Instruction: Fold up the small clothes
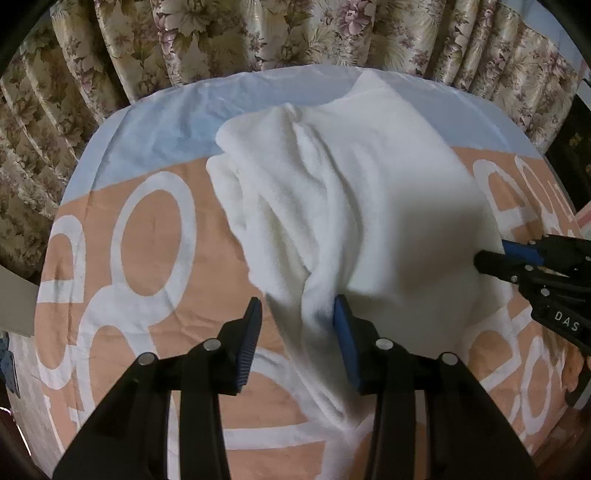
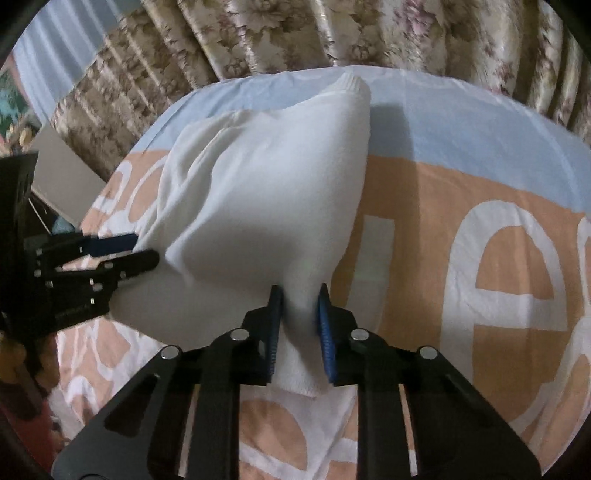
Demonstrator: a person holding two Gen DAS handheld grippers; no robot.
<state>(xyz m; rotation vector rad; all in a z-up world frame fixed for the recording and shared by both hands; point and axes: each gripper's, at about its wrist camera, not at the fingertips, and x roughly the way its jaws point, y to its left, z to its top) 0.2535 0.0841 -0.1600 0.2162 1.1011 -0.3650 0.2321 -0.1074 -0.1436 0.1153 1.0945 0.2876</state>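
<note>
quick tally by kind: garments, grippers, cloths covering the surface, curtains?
White garment: 1
Grippers: 2, left gripper and right gripper
Orange-and-blue printed sheet: 1
Floral curtain: 1
Total: 5

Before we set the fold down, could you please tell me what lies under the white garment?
Under the white garment lies a printed cover, peach with large white letters and a pale blue band at the far edge. What sits directly beneath the cloth is covered and cannot be seen.

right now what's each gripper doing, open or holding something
left gripper: open, fold of the white fleece garment between its jaws, not clamped
right gripper: shut on the white fleece garment
</note>
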